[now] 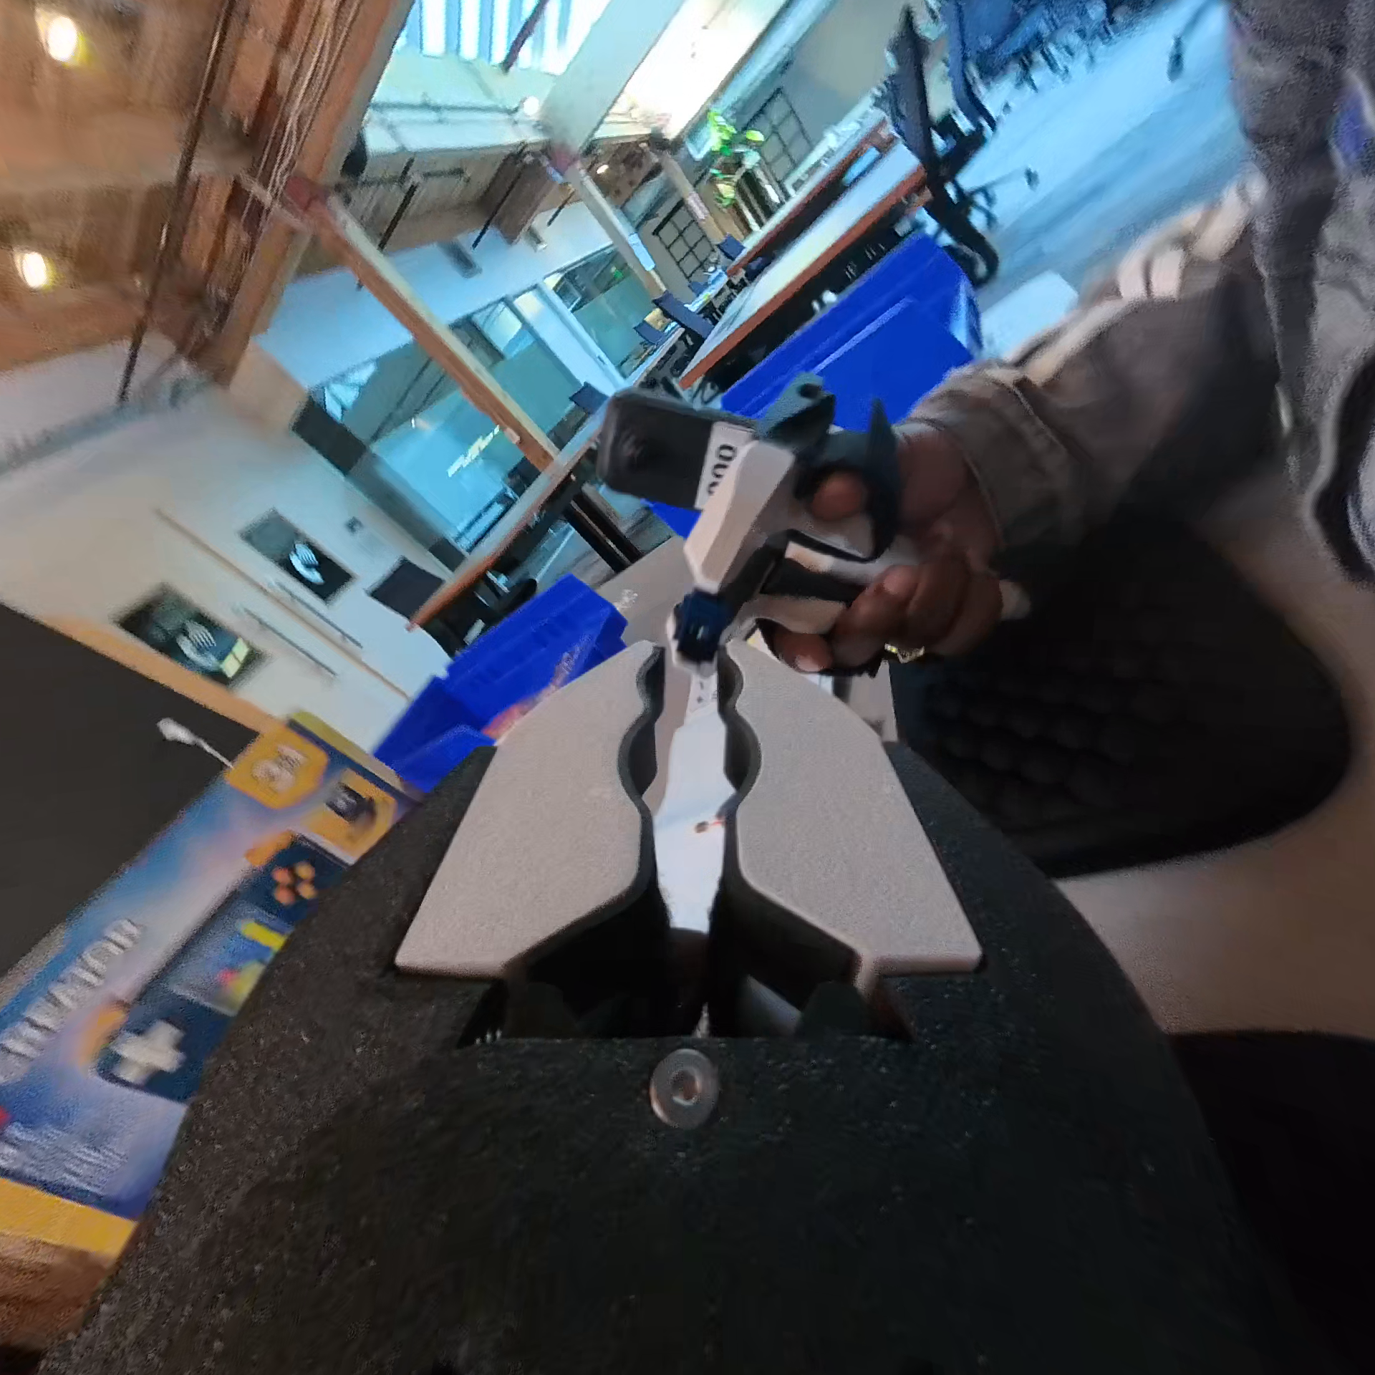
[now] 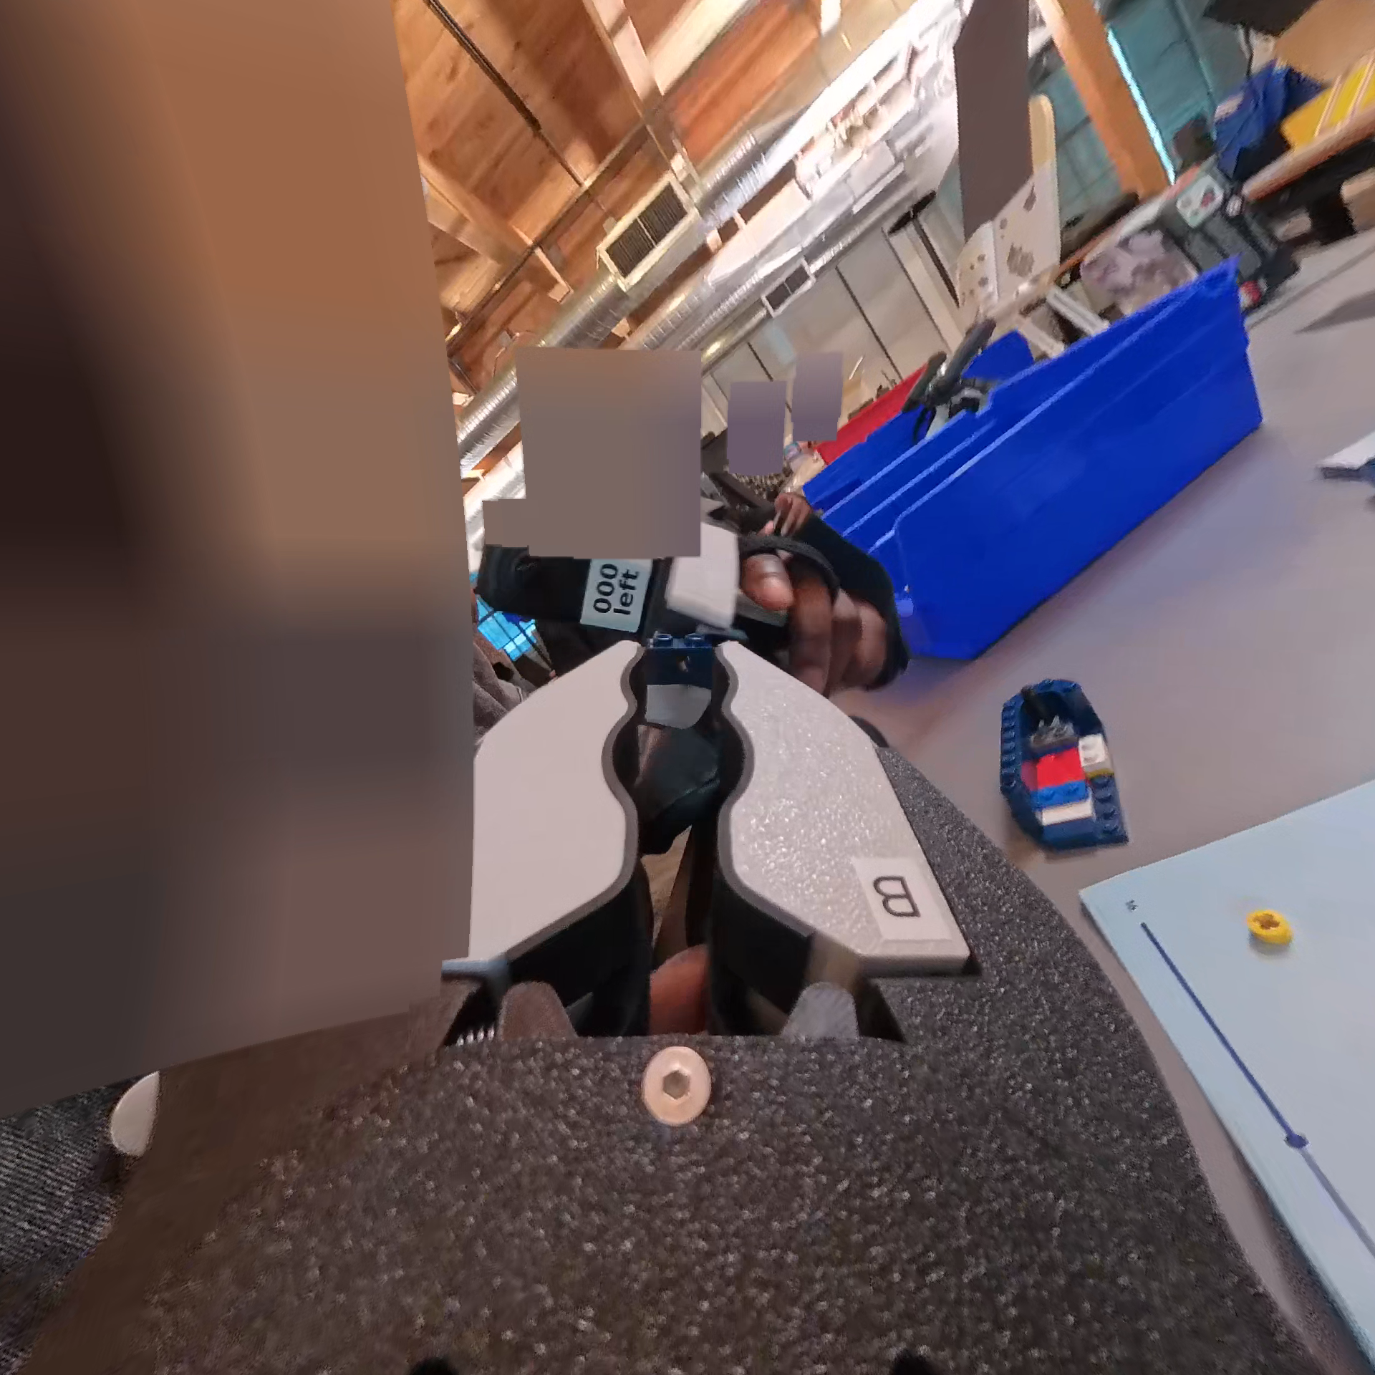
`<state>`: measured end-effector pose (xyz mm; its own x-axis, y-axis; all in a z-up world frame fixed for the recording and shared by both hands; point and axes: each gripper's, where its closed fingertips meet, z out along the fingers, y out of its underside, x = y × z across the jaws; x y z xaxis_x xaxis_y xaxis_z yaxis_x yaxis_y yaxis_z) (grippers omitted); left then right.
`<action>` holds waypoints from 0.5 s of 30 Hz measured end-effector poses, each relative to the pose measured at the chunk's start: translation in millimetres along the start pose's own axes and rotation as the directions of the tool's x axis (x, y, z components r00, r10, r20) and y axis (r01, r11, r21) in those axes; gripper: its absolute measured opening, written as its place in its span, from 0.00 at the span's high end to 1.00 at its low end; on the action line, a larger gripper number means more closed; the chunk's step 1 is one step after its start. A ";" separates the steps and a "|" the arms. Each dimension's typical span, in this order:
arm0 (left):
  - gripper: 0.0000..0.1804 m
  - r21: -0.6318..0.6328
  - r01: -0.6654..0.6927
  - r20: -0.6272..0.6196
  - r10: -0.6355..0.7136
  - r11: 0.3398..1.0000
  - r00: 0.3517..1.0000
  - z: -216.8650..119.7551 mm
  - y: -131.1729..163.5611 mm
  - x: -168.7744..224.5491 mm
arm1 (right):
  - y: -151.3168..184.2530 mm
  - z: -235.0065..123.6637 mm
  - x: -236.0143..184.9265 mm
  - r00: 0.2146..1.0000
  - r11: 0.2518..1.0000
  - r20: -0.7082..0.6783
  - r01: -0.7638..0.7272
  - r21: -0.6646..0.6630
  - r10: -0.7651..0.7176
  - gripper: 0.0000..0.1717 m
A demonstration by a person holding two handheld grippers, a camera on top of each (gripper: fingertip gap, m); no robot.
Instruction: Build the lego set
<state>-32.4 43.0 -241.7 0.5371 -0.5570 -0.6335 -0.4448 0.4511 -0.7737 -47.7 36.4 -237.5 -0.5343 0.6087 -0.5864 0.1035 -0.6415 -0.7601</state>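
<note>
Left wrist view, gripper: the left gripper has its fingers nearly together. A white piece fills the narrow gap edge to edge and looks nipped, though blur hides the pad contact.
Left wrist view, brick: a dark blue brick sits just past the left fingertips, at the tip of the right gripper, which a hand holds.
Left wrist view, surroundings: a printed box lies to one side and blue bins lie beyond.
Right wrist view, gripper: the right gripper is clamped on the dark blue brick at the very tips, with the white piece directly under it.
Right wrist view, counter: a brick boat and a yellow round part on a pale sheet lie on the counter, well apart from the gripper.
Handling, judged: both holds are shallow, so the tips should be kept square and the squeeze steady.
</note>
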 end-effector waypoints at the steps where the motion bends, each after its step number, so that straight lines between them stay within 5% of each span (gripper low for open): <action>1: 0.88 0.001 0.105 0.016 -0.105 0.994 0.994 0.0 1.5 -5.2 | -3.8 -2.0 -1.1 1.000 0.999 -0.001 0.026 0.020 -0.026 0.91; 4: 0.81 0.058 0.473 -0.037 -0.471 0.879 0.881 -0.1 -0.8 -10.5 | -11.7 -7.2 -0.8 0.982 0.982 -0.062 0.182 0.045 -0.179 0.91; 7: 0.84 0.072 0.696 -0.148 -0.683 0.714 0.716 2.9 -6.1 -6.4 | -13.2 -8.0 -4.3 0.910 0.916 -0.122 0.402 0.016 -0.397 0.91; 10: 0.86 0.032 0.878 -0.255 -0.845 0.478 0.469 5.6 -7.2 -5.6 | -18.7 -11.5 -11.2 0.761 0.775 -0.179 0.632 -0.017 -0.624 0.91; 13: 0.88 0.029 0.987 -0.417 -0.895 0.161 0.158 2.4 -17.6 -13.3 | -16.7 -14.1 -11.5 0.564 0.594 -0.210 0.794 -0.128 -0.799 0.91; 15: 0.88 0.021 0.998 -0.486 -0.872 0.053 0.056 1.3 -21.2 -14.6 | -17.4 -15.0 -12.8 0.485 0.521 -0.219 0.839 -0.158 -0.847 0.91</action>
<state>-29.9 42.4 -216.0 0.0698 -0.7636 0.6419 0.5279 -0.5177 -0.6732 -30.1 46.8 -220.9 -0.1627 0.9405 0.2983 -0.2615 0.2504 -0.9322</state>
